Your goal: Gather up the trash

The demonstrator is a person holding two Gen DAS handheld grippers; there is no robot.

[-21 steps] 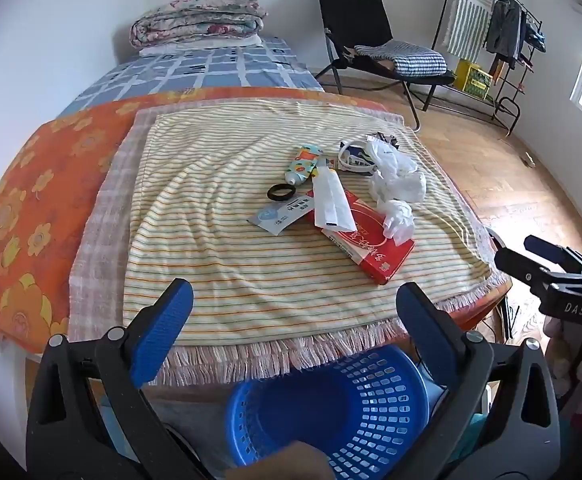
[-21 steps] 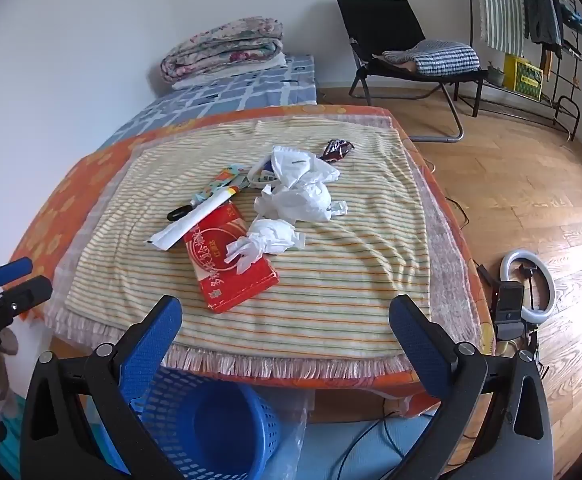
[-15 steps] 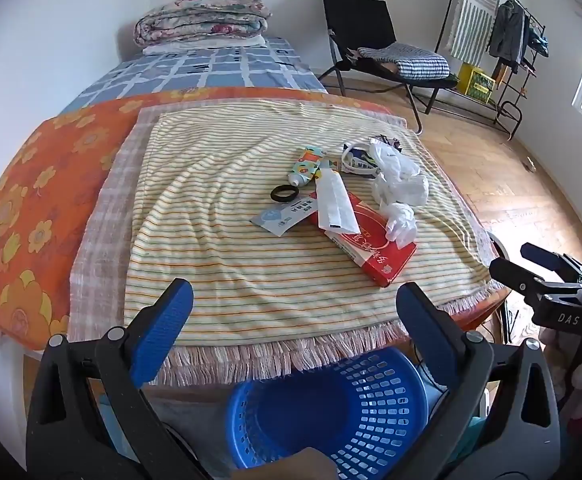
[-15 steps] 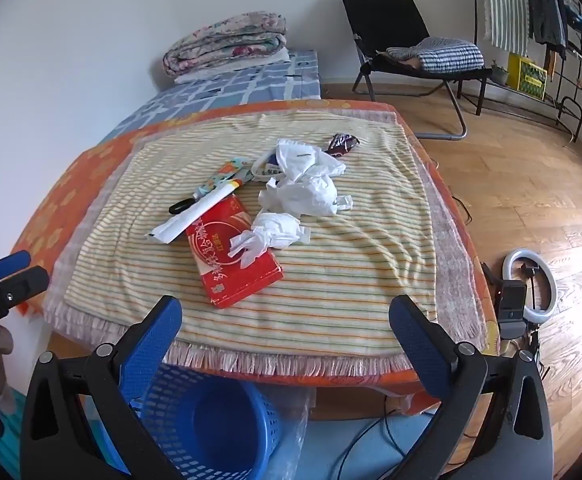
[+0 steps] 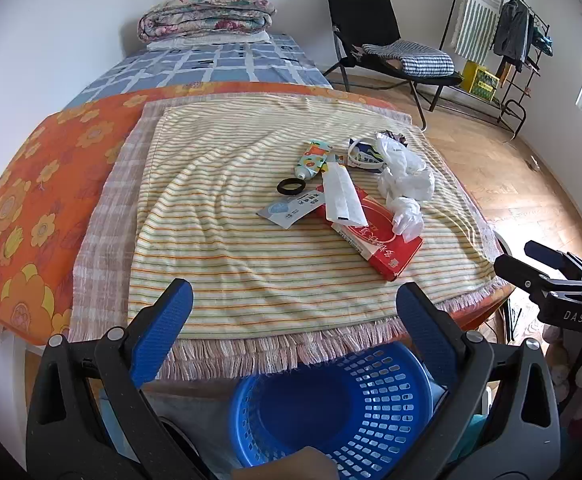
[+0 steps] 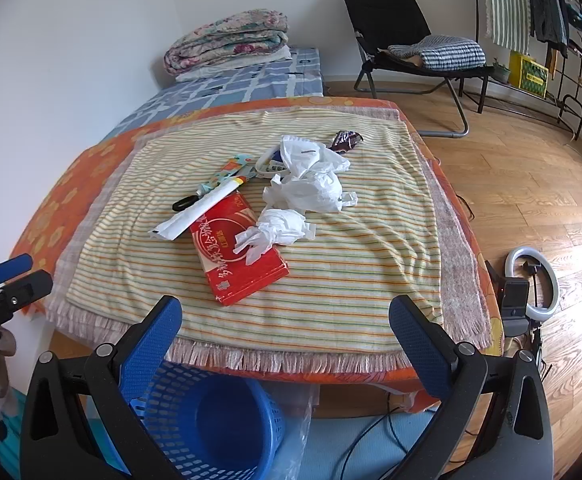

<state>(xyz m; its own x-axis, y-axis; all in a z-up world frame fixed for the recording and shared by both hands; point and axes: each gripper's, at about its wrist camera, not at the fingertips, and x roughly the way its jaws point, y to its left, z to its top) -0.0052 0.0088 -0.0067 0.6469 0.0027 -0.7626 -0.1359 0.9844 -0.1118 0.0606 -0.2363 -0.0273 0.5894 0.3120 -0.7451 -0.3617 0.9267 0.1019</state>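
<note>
Two views are being examined, left wrist first. A striped, fringed cloth (image 5: pixel 251 208) is covering the desk, and the trash is lying near its far right part: a flat red carton (image 5: pixel 375 236), crumpled white tissue (image 5: pixel 407 218) resting on it, a wrinkled plastic bag (image 5: pixel 405 174), a printed tube (image 5: pixel 313 160), a black ring (image 5: pixel 290 187) and a flat sachet (image 5: pixel 291 209). A perforated blue plastic basket (image 5: pixel 375 412) is standing below the desk's near edge. The left claw (image 5: pixel 291 316) is hanging released, spread wide, gripping nothing and touching nothing.

Right wrist view: the right claw (image 6: pixel 285 334) is likewise gaping wide and empty, hovering short of the fringe. The carton (image 6: pixel 231 264) is lying nearest, tissue (image 6: pixel 279 228) on top, bag (image 6: pixel 311 184) beyond. The basket (image 6: pixel 215 428) is sitting lower left.
</note>
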